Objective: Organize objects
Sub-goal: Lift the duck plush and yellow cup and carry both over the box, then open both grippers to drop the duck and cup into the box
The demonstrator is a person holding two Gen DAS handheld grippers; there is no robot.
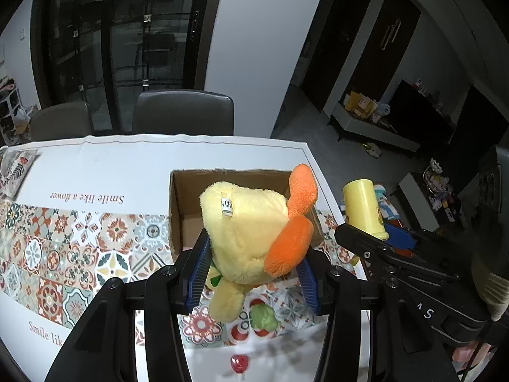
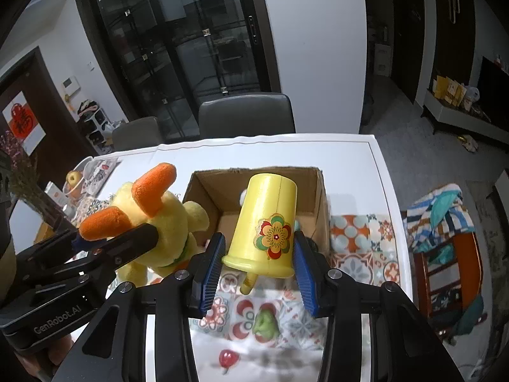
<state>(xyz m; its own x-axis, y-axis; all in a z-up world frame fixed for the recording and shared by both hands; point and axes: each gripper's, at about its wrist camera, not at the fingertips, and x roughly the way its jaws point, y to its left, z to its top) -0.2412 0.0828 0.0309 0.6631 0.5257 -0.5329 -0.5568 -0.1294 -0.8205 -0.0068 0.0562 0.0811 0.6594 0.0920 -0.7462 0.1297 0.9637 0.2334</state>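
Observation:
My left gripper is shut on a yellow plush duck with orange feet, held above the near edge of an open cardboard box. The duck also shows in the right wrist view. My right gripper is shut on a yellow cup with a flower sticker, upside down, above the box. The cup also shows in the left wrist view, to the right of the duck. A green pear-like toy and a red cherry-like toy lie on the table below the grippers.
The table carries a patterned cloth with tile print. Two grey chairs stand at its far side. A fruit bowl and dried flowers are at the far left. A chair with clothes stands to the right.

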